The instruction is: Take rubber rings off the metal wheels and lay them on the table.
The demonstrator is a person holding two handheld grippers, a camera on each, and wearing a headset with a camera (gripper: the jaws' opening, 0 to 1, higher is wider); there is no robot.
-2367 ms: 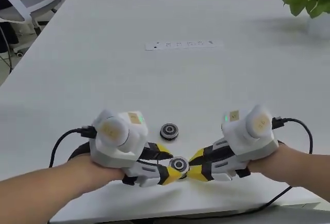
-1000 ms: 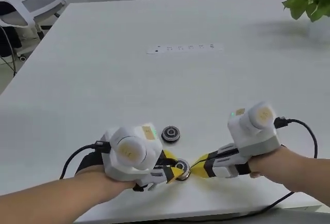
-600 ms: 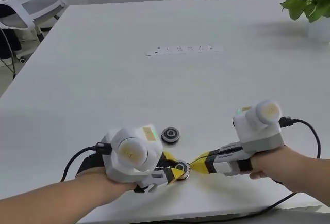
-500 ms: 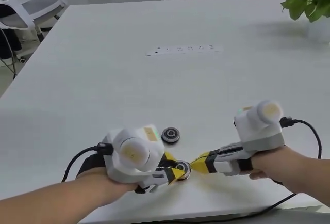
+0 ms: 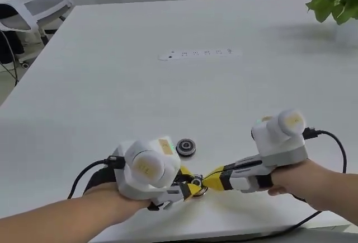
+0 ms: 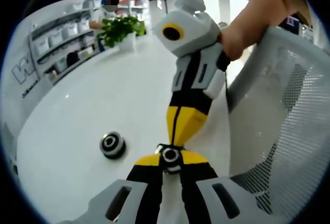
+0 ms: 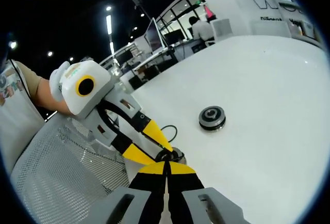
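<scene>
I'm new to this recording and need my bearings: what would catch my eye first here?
The two grippers meet tip to tip at the near edge of the table: the left gripper clamps a small metal wheel, while the shut tips of the right gripper press at its rim. A second wheel lies on the table just beyond them.

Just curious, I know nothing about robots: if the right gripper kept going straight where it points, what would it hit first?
The metal wheel, clamped in the left gripper. The shut tips of the right gripper sit right at it, seemingly touching, though exact contact is hard to judge.
</scene>
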